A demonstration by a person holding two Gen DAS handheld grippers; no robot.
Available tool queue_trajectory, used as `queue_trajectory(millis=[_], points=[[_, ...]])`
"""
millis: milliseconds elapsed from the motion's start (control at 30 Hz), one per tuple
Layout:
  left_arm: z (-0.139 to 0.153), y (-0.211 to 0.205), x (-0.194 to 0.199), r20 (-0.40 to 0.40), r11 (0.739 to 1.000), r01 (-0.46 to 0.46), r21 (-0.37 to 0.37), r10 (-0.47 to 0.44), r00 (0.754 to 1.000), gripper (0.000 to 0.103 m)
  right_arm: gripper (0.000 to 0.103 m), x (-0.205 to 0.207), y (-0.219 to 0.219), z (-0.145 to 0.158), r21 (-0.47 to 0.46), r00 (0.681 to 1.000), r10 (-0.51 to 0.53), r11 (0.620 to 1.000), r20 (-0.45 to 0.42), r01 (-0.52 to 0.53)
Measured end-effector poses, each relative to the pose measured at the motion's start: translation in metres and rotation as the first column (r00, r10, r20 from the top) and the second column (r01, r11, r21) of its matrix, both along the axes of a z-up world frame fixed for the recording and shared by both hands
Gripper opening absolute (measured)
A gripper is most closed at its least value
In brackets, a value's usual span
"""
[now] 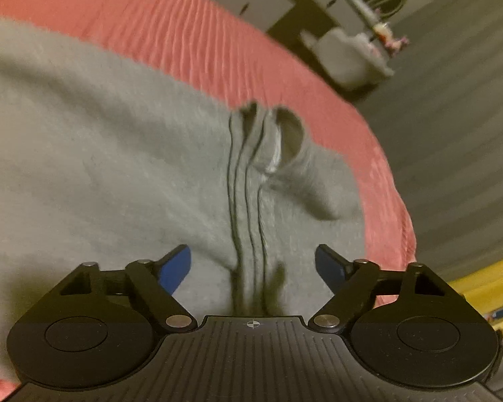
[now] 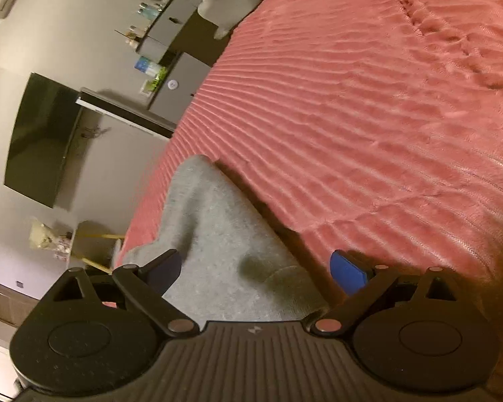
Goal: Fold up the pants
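On the pink ribbed bed (image 2: 369,100) the grey pants (image 1: 117,167) lie spread, reaching the edge at 3 o'clock. My left claw (image 1: 253,261) hovers spread over the dark-striped seam (image 1: 248,184), gripping nothing; my right claw (image 2: 256,268) is spread above a grey corner, likely lining up the next fold. No containers visible.
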State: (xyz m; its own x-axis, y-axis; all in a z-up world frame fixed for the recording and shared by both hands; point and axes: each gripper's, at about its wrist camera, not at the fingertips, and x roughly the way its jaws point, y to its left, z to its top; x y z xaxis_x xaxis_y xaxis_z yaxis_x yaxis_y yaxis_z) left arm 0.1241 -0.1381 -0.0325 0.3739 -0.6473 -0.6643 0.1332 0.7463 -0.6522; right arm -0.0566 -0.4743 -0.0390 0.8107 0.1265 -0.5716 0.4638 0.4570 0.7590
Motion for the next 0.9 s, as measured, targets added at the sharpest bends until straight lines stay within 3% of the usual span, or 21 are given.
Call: queue_trajectory(millis=[200, 233, 300, 333, 367, 433, 700, 833, 900], points=[[-0.017, -0.013, 0.009, -0.095, 0.993, 0.017, -0.113, -0.028, 0.995, 0.079, 0.097, 0.002, -0.002, -0.008, 0.030, 1.000, 0.008, 1.000, -0.020, -0.007], [-0.018, -0.013, 0.010, -0.120, 0.990, 0.021, -0.136, -0.038, 0.992, 0.069, 0.097, 0.004, -0.002, -0.010, 0.030, 1.000, 0.011, 1.000, -0.025, -0.010], [-0.024, -0.015, 0.011, -0.149, 0.987, 0.032, -0.155, -0.055, 0.987, 0.060, 0.097, 0.006, -0.001, -0.011, 0.026, 0.999, 0.017, 1.000, -0.029, -0.016], [-0.027, -0.016, 0.012, -0.145, 0.990, 0.039, -0.138, -0.059, 0.988, 0.050, 0.097, 0.007, 0.000, -0.011, 0.024, 0.999, 0.021, 0.999, -0.029, -0.020], [-0.029, -0.017, 0.012, -0.152, 0.993, 0.041, -0.110, -0.058, 0.987, 0.031, 0.098, 0.007, 0.000, -0.011, 0.023, 0.999, 0.023, 0.999, -0.028, -0.022], [-0.034, -0.016, 0.011, -0.165, 0.994, 0.027, -0.110, -0.045, 0.985, 0.022, 0.098, 0.009, 0.001, -0.013, 0.026, 0.999, 0.021, 0.999, -0.030, -0.020], [0.008, 0.012, -0.015, 0.006, 0.997, 0.026, -0.067, -0.026, 1.000, 0.018, 0.098, 0.007, 0.000, -0.013, 0.031, 0.999, 0.014, 0.999, -0.031, -0.013], [0.018, 0.039, -0.024, 0.051, 0.996, 0.023, 0.089, -0.027, 0.998, 0.018, 0.098, 0.008, 0.001, -0.013, 0.031, 0.999, 0.015, 0.999, -0.034, -0.014], [0.013, 0.049, -0.026, 0.041, 0.990, 0.047, 0.132, -0.053, 0.998, 0.024, 0.098, 0.009, 0.001, -0.012, 0.028, 0.999, 0.020, 0.999, -0.039, -0.018]])
